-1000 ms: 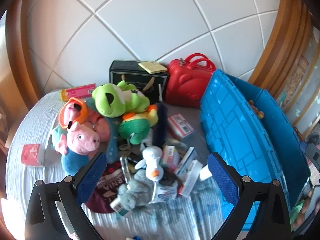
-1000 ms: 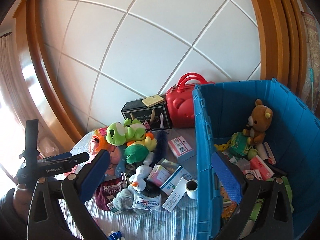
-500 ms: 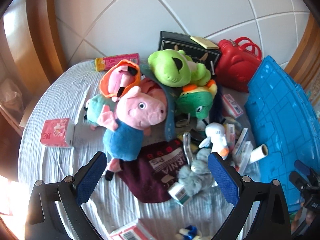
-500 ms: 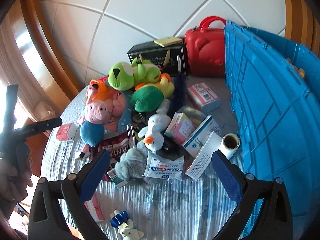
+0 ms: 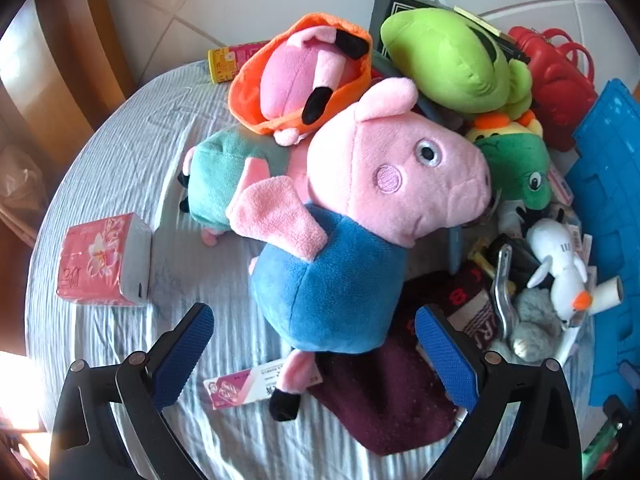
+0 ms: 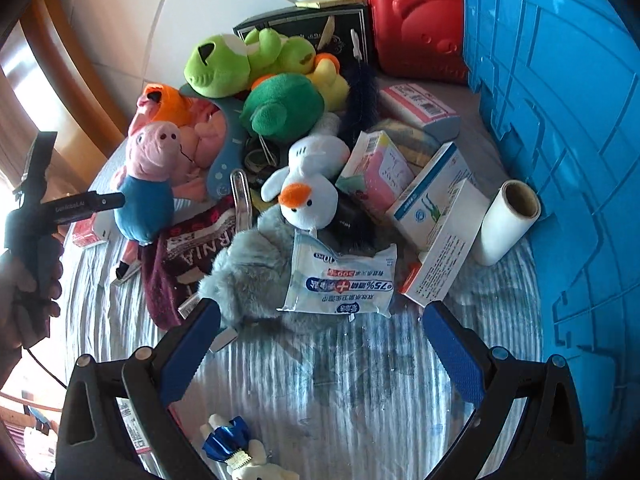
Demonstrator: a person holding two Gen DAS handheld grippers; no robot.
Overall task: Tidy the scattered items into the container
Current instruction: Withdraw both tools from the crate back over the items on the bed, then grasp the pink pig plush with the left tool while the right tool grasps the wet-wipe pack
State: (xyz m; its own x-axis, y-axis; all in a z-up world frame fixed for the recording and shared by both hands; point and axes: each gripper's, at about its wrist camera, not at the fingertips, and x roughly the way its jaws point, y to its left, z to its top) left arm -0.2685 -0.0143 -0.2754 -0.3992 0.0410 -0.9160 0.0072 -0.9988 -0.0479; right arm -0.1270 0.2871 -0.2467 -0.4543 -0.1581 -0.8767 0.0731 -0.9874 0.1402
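The blue container [image 6: 560, 128] stands at the right of the bed, the pile beside it. I have swung my left gripper [image 5: 314, 354] down and left in the last second, so the pig plush [image 5: 360, 216] now fills its wide-open, empty jaws. My right gripper [image 6: 320, 344], equally agape and empty, now hovers near the wipes packet [image 6: 340, 276].
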